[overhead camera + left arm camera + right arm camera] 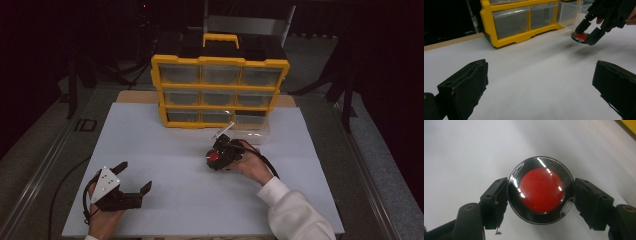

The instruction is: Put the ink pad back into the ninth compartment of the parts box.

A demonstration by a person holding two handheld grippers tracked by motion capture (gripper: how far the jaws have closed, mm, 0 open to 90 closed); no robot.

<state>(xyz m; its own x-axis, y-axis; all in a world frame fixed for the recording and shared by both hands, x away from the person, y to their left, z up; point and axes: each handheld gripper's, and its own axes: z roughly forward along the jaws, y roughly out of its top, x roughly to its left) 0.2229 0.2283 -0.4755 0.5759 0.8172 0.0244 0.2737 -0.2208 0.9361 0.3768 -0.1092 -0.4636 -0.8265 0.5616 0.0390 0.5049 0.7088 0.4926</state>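
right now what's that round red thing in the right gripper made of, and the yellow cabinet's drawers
Round case: looks like glossy clear plastic over a black rim and a red centre; sharp white glints streak its lid. Drawers: clear, slightly frosted plastic, since you can see through the walls. Cabinet frame: opaque yellow plastic, probably moulded, smooth.

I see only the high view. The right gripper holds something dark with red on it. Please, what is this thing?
Observer: In the right gripper view it is a round case with a clear lid and a red disc inside; the right gripper is shut on its rim from both sides.
Operator: Is it resting on the table?
Observer: No. The left gripper view shows the case lifted above the white table, with its shadow below.
Operator: And the left gripper, is it holding anything?
Observer: No. In its own view the left gripper is open, with bare table between the jaws.
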